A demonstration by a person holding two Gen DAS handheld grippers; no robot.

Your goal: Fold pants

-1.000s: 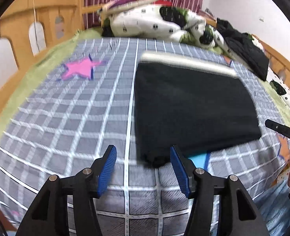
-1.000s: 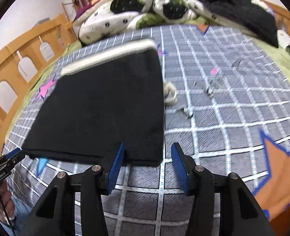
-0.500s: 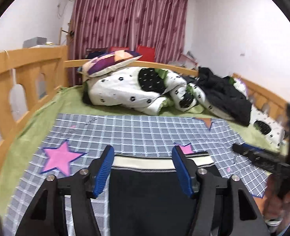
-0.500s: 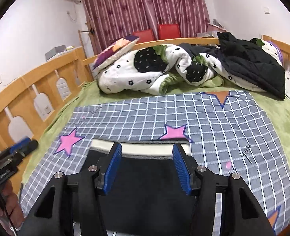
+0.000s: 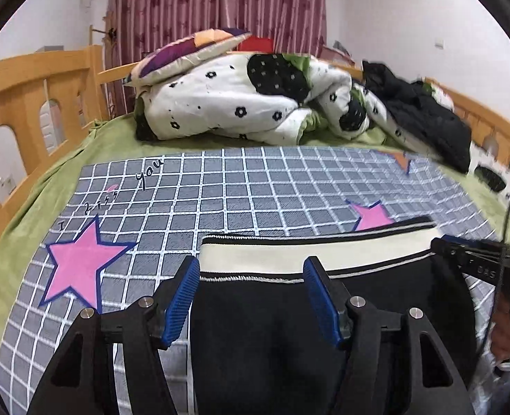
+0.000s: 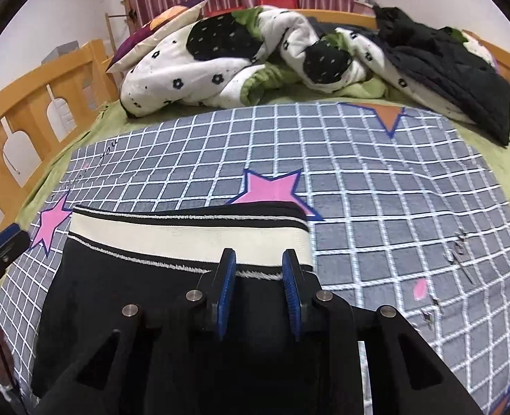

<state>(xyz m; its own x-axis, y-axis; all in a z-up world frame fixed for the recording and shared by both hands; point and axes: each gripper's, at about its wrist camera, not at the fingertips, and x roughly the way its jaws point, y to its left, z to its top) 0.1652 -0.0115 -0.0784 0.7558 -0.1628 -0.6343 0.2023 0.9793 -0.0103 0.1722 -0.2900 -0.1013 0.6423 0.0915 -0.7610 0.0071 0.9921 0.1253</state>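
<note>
The black pants (image 5: 255,328) lie folded flat on the checked bedspread, their cream waistband (image 5: 310,254) at the far edge. My left gripper (image 5: 251,280) is open, low over the pants' left part, its fingertips just short of the waistband. In the right wrist view the pants (image 6: 116,294) and waistband (image 6: 185,238) show too. My right gripper (image 6: 259,269) hovers over the pants' right side near the waistband, its jaws narrowed with a gap between them and nothing held. It also shows at the right edge of the left wrist view (image 5: 476,263).
A rumpled white flowered quilt (image 5: 241,100) and a black garment (image 5: 424,117) lie heaped at the head of the bed. A wooden rail (image 5: 30,103) runs along the left side. Pink stars (image 5: 82,263) mark the bedspread. Small scraps (image 6: 459,252) lie to the right.
Both grippers rose from the pants' near edge and moved forward over them toward the waistband. The right gripper's jaws have narrowed. The pants lie unmoved.
</note>
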